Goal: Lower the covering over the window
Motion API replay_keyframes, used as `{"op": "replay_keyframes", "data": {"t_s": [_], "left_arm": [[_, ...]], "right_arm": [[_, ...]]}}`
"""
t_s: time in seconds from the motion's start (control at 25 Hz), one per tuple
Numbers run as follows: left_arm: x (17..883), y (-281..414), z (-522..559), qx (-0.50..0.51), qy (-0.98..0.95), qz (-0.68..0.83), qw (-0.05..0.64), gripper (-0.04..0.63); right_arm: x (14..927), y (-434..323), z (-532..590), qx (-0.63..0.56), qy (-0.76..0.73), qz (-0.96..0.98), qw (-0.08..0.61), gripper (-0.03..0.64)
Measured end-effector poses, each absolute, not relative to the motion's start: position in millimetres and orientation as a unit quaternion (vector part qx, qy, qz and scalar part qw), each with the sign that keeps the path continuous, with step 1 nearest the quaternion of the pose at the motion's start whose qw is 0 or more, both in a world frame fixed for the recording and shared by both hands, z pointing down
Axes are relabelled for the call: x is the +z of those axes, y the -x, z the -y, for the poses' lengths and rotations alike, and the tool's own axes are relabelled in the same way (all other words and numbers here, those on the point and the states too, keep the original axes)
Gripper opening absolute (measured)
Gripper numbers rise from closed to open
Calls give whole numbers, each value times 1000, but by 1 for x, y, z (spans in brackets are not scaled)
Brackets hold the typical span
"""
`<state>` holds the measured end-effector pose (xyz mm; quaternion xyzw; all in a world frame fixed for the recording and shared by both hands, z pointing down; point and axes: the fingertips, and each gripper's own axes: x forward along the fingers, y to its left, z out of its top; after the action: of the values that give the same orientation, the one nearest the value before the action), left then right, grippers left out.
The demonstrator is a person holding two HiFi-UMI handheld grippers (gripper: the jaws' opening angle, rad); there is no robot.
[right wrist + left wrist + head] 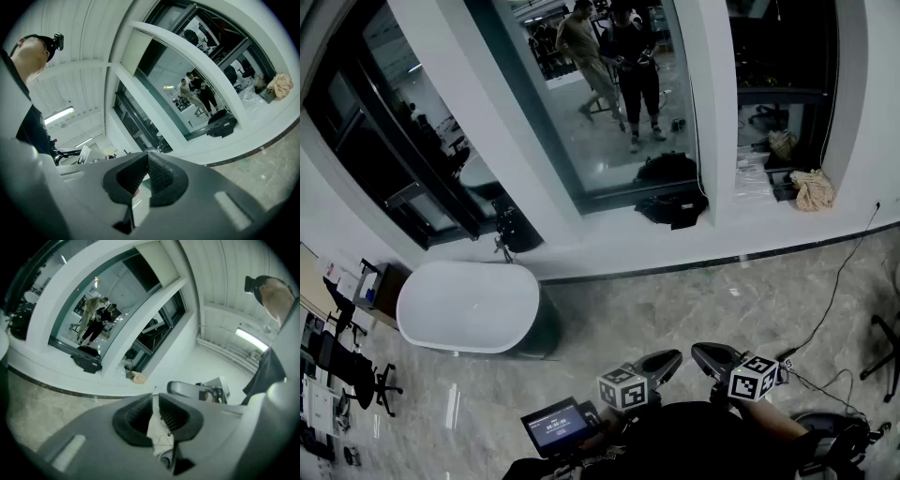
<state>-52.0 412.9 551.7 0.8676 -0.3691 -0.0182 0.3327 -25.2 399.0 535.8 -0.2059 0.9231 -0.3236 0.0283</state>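
The tall window (609, 103) stands ahead between white pillars, above a low sill. A pale panel (157, 258) that may be the covering sits at the top of the window opening; it also shows in the right gripper view (135, 51). Both grippers are low and close to my body, well short of the window. The left gripper (670, 358) (155, 395) has a narrow slit between its tips and nothing in it. The right gripper (701, 352) (147, 153) is shut and empty, tips touching. No pull cord can be made out.
A white oval tub (464, 305) stands on the stone floor to the left. A black bag (670, 202) and a cloth bundle (813, 190) lie on the sill. A cable (839, 281) runs across the floor at right. Two people (614, 56) show in the glass.
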Motion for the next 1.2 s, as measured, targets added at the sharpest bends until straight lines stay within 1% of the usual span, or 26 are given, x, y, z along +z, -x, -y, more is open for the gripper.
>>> {"op": "replay_keyframes", "data": {"t_s": [0.44,1.0,1.2], "left_arm": [[551,48,-414,-26,-867,369,335,38],[556,34,-399,-23,-861,367,350,32],[564,43,-367,-18,-861,357,361,31]], "right_arm": [[534,19,-401,-317,208,-925,26,5],[540,-6,-379,-350,224,-908,55,6],[548,-4,-347,-370,246,-893,67,6]]}}
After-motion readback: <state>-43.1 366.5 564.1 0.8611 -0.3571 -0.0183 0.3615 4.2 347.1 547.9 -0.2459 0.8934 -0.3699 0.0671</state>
